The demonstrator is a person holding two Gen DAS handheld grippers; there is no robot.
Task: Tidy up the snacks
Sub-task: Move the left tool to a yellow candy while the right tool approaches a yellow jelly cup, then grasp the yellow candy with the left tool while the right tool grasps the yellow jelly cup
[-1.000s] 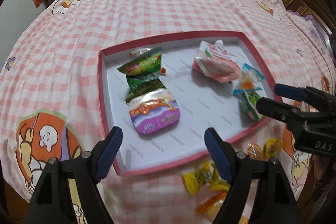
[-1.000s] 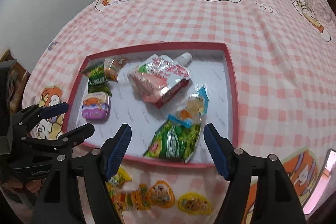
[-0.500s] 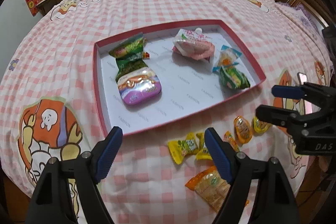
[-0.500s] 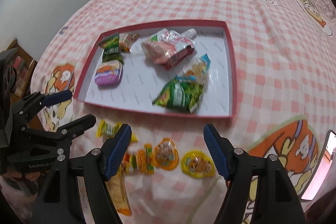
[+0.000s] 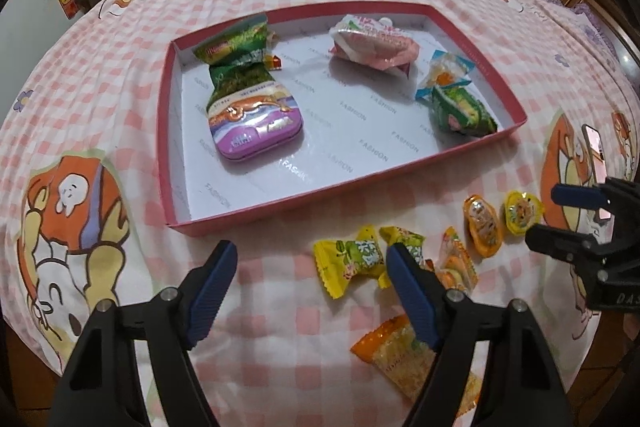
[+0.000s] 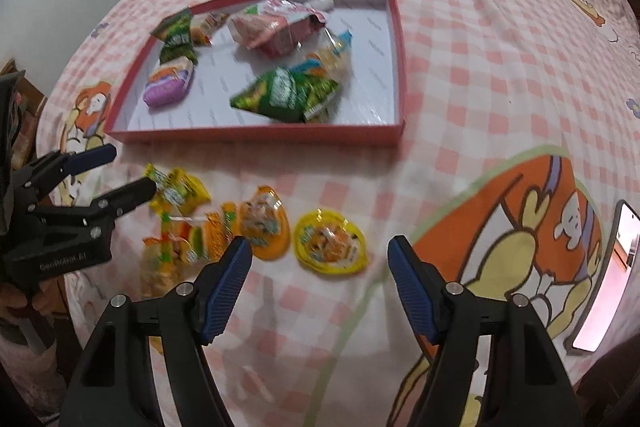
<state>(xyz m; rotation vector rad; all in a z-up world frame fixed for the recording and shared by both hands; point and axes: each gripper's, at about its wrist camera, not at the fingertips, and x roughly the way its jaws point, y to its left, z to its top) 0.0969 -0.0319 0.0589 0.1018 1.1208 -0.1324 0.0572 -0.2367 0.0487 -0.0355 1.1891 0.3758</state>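
The left tool [image 5: 308, 281] points steeply down over the pink checked bed cover [image 5: 280, 339], its jaws closing with nothing between them. The right tool [image 6: 320, 277] stands apart and empty over a yellow round jelly cup [image 6: 330, 241]. Only the right view shows the phone [image 6: 604, 279] fully. Two yellow wrapped candies [image 5: 352, 259] and two jelly cups lie before the red shallow cardboard box [image 5: 320, 195], which holds six snacks.

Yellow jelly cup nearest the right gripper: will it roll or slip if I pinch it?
The yellow jelly cup lies flat on its wide rim, so it probably won't roll. Its glossy film lid looks slippery. Resting on soft bedding, it may sink when pressed.
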